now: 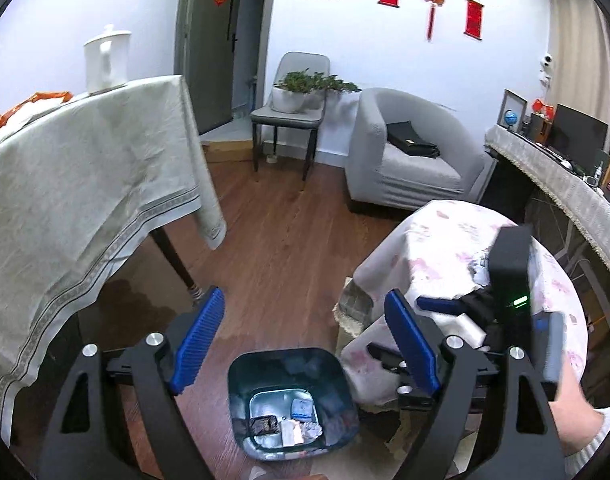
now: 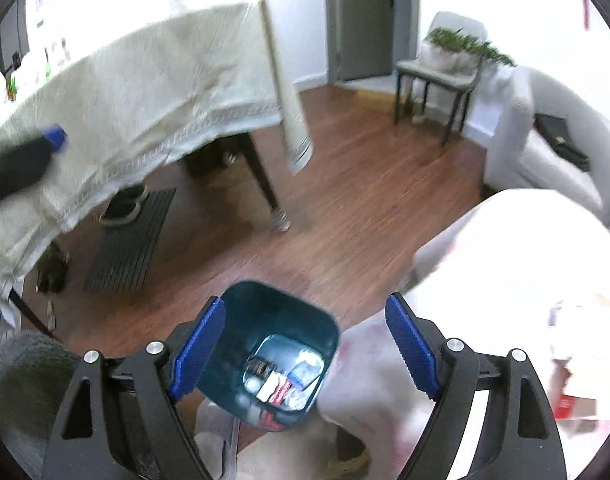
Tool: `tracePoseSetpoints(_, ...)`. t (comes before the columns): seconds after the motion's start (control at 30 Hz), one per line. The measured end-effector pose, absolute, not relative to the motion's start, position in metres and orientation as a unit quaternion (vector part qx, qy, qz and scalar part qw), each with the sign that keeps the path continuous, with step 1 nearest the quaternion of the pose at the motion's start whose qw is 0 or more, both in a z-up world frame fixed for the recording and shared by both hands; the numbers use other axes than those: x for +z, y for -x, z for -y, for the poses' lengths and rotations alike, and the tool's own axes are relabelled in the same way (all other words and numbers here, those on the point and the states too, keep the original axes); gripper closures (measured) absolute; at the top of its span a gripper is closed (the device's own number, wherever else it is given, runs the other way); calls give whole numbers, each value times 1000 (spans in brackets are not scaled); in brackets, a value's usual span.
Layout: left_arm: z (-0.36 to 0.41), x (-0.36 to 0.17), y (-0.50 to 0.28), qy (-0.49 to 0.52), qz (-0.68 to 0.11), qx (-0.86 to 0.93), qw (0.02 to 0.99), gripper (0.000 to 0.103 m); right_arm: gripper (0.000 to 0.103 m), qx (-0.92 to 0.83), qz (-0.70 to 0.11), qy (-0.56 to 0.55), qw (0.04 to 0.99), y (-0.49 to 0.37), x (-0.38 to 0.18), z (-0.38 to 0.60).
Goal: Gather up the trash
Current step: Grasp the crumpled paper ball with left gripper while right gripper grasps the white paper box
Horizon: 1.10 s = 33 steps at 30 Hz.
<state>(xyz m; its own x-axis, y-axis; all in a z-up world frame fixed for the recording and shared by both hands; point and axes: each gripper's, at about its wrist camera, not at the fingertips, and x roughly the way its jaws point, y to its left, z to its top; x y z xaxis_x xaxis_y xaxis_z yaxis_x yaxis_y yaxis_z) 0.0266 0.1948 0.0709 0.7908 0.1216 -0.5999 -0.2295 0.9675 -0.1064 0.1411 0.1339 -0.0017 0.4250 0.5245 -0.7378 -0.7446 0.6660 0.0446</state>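
A dark teal trash bin [image 1: 293,396] stands on the wood floor and holds several bits of trash [image 1: 293,424]. It also shows in the right wrist view [image 2: 269,356] with wrappers inside. My left gripper [image 1: 305,344] is open and empty, hovering above the bin. My right gripper [image 2: 305,344] is open and empty, also above the bin. In the left wrist view the right gripper's body [image 1: 505,280] hangs over the small pink-patterned table [image 1: 433,240], where crumpled paper [image 1: 479,264] lies. A red and white wrapper [image 2: 573,404] lies on that table.
A large table with a beige cloth [image 1: 85,184] stands on the left, with a white kettle [image 1: 105,60] on it. A grey armchair [image 1: 409,152], a chair with a plant [image 1: 293,100] and a side counter [image 1: 565,176] stand beyond. A dark mat [image 2: 133,240] lies under the large table.
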Motion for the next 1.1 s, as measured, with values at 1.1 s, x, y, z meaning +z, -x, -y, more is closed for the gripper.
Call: tracePoseSetpoints(1.1, -77, 59, -189, 58, -304, -93, 946, 14, 8, 149, -448, -88, 877, -240, -8, 66)
